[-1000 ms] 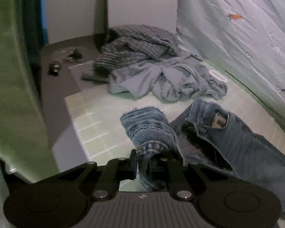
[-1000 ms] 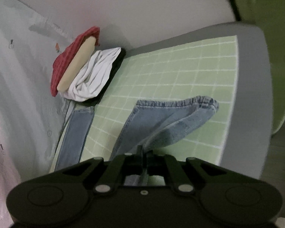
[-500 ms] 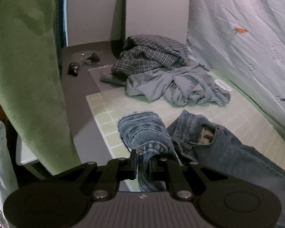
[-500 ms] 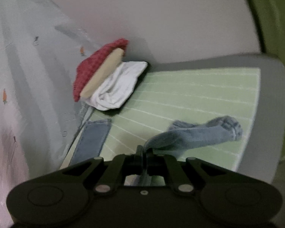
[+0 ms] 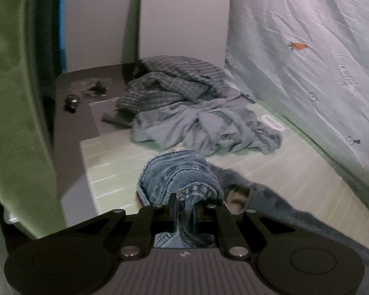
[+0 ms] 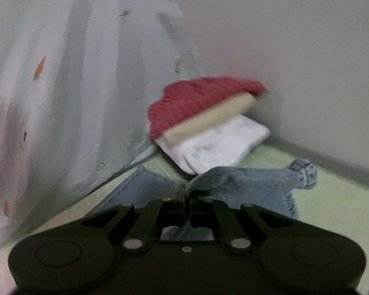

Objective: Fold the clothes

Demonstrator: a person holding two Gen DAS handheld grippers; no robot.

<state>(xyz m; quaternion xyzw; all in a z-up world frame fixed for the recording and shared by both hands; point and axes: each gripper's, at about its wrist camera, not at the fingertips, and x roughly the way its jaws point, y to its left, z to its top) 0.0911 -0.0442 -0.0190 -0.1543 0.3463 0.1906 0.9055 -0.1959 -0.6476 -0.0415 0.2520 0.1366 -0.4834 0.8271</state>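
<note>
Left gripper [image 5: 184, 206] clenched on jeans [image 5: 177, 179], right gripper [image 6: 185, 198] pinching their leg [image 6: 253, 179]

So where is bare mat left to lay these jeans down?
Bare mat lies between the jeans and the crumpled grey shirt, and along the sheet side. In the right view, mat beyond the jeans leg is free. The far corners are crowded: shirt pile, folded stack.
</note>
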